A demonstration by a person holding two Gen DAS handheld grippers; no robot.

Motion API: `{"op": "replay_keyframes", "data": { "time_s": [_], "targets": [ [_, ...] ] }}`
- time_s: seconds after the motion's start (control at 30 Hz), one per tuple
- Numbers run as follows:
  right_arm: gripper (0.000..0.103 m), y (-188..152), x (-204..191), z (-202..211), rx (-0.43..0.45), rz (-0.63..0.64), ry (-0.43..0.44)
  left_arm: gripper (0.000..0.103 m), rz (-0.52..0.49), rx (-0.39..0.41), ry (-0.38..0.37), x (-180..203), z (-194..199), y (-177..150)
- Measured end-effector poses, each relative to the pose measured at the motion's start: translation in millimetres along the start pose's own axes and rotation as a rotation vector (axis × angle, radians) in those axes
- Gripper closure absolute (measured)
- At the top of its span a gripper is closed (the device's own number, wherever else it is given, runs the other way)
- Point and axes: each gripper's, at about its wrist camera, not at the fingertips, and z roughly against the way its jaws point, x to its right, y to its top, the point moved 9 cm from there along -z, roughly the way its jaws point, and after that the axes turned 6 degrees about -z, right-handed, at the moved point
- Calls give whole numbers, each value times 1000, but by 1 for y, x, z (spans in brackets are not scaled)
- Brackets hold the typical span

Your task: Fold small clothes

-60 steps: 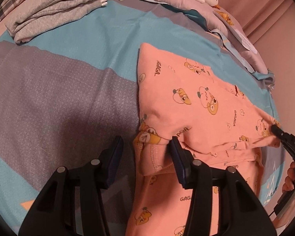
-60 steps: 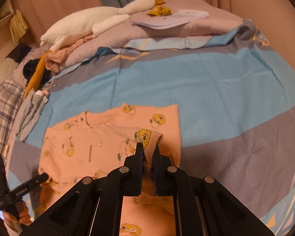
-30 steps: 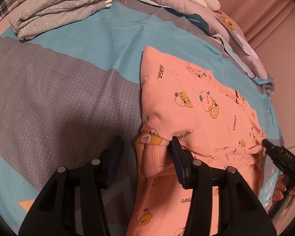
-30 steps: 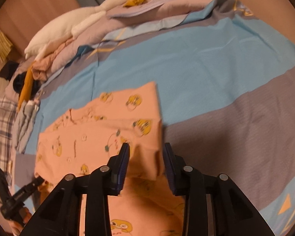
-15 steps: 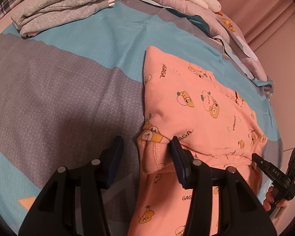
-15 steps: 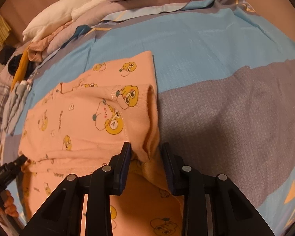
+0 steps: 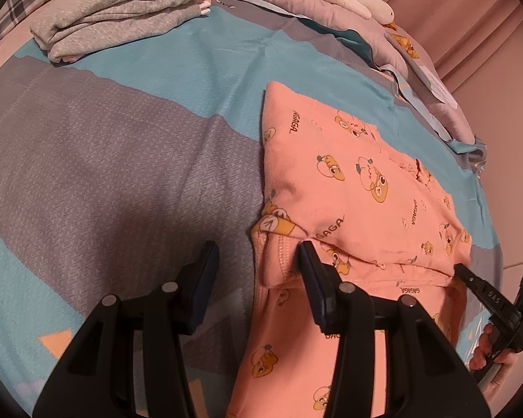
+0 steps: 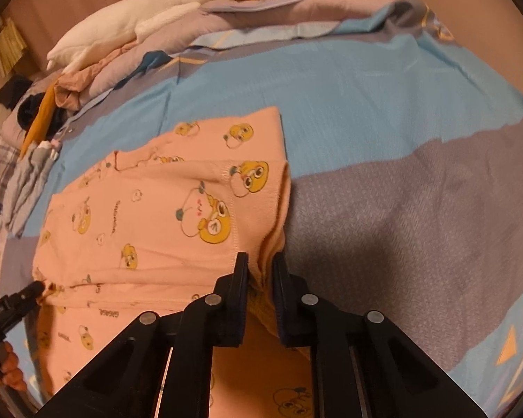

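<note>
The pink printed garment (image 7: pixel 352 188) lies flat on the bed (image 7: pixel 115 160), partly folded already, with 1 layer doubled back over the rest. Its folded edge runs crosswise, from the left tongs (image 7: pixel 258 268) to the right tongs (image 8: pixel 259 271), and that line is what the next move depends on: each pair sits at 1 end of the same fold.

In the left wrist view the garment spreads from 12 to 3 o'clock of the left tongs, and the near corner of the fold lies in the gap between the 2 fingers. Those fingers stand apart; the right-hand one touches or nearly touches the cloth, the left-hand one is well clear over bare bedding, so nothing is clamped there.

In the right wrist view the garment spreads from 9 to 12 o'clock, and its right-hand edge, several bunched layers, runs straight down into the right tongs. Their jaws have just been closing and now pinch that bunched edge between them.

So the right end is gripped and the left end is not. My judgement is that the left tongs must close on their corner before both ends can be lifted together and carried towards 12 o'clock for the next fold.

The right tongs show at 3 o'clock in the left wrist view, at the fold's far end.
</note>
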Motion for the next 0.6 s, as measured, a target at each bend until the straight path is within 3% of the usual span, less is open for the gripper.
{"op": "replay_keyframes", "data": {
  "time_s": [0.17, 0.6],
  "targets": [
    [91, 11, 0, 11, 32, -8, 28, 56, 9, -2, 6, -1, 0, -2],
    [91, -1, 14, -16, -21, -36, -11, 55, -2, -5, 24, 0, 4, -8]
  ]
}}
